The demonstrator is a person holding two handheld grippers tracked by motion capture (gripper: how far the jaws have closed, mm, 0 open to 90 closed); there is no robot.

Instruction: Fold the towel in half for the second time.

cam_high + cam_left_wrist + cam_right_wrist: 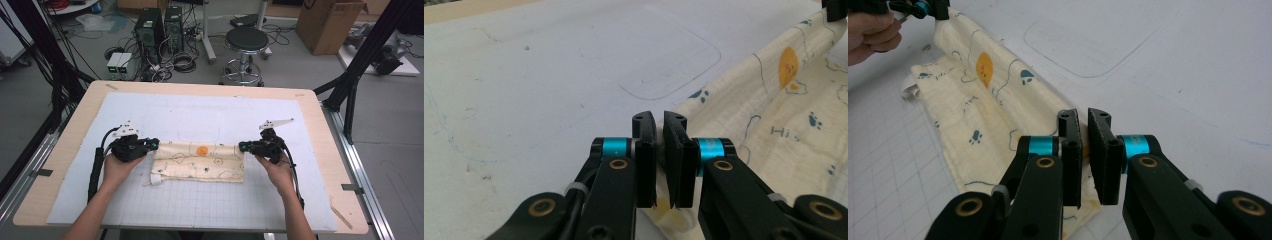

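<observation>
cream cloth [200, 161] folded into a long band, lying flat mid-tabletop [310, 107] on the white gridded mat [200, 205]; print of blue paw marks, thin outline drawings, one orange blob near the top fold. left gripper [154, 144] at its left end, right gripper [242, 146] at its right end; both sets of fingers nearly together, each pinching the cloth's upper edge

I see a wooden table [65, 145] carrying a white gridded mat [200, 200]. On the mat, a folded cream printed cloth [200, 162] lies between my left gripper [152, 144] and right gripper [242, 146], touching both.
</observation>
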